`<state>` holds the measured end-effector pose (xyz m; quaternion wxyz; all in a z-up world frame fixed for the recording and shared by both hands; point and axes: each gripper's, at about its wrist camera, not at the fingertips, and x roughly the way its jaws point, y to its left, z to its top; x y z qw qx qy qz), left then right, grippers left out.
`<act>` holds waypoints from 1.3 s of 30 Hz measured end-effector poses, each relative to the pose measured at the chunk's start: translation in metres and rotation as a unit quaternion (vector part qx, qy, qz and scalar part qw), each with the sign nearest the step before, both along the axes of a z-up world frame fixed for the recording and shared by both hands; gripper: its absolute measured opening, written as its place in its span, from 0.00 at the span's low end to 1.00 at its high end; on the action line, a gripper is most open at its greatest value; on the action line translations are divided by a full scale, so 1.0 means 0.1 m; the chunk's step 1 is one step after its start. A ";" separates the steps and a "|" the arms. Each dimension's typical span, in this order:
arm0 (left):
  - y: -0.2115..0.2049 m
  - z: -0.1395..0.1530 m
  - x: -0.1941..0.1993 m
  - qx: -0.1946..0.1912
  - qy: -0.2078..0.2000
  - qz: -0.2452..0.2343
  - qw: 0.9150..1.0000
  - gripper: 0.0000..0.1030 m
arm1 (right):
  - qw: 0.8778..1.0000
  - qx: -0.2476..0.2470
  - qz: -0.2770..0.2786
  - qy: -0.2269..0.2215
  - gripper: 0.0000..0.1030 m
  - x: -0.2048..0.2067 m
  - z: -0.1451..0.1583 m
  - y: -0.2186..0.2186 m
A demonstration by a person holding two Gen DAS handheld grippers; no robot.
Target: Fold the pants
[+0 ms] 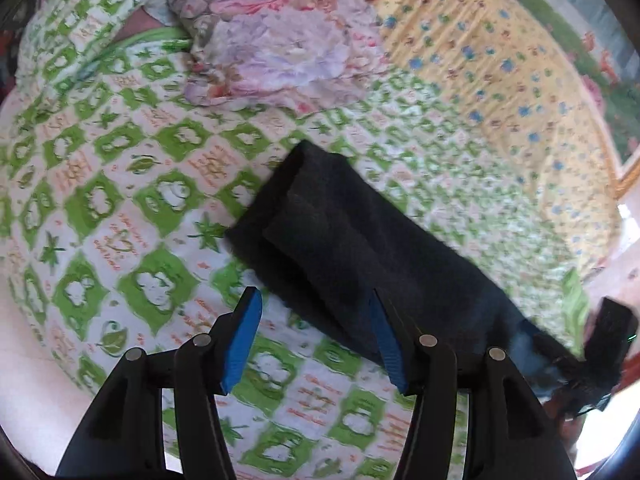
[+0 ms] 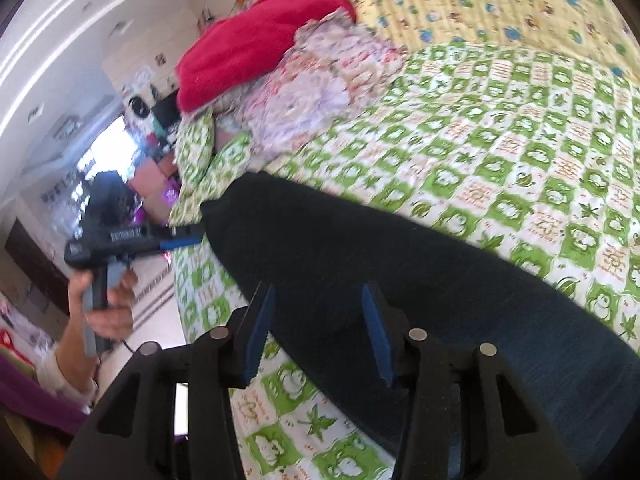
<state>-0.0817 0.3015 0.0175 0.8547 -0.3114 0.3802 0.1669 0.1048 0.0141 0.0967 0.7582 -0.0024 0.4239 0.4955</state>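
From the left wrist, the left hand-held gripper [image 1: 316,320] stands partly open and empty, the folded dark pants [image 1: 340,240] just ahead on the bed [image 1: 120,200]; from the right wrist, the right hand-held gripper [image 2: 318,322] gapes empty above the pants [image 2: 400,264]

Pants on the bed

The folded pants [image 1: 360,248] lay on the bed [image 1: 120,200], in front of both grippers. Behind them sat a pile of cloth [image 1: 280,48]. A blanket [image 1: 500,80] lay to its right.
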 end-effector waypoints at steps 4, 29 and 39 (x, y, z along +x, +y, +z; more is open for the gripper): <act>0.12 -0.10 0.02 -0.018 0.016 0.021 1.000 0.56 | 0.999 -0.002 -0.044 0.031 0.46 0.47 0.03 -0.01; 0.28 -0.36 0.36 -0.038 0.016 0.012 0.999 0.58 | 0.961 -0.031 0.065 0.266 0.38 1.49 -0.68 0.38; 0.25 -0.38 0.45 -0.019 0.020 0.001 1.000 0.59 | 0.958 -0.116 0.126 0.229 0.38 1.27 -0.82 0.65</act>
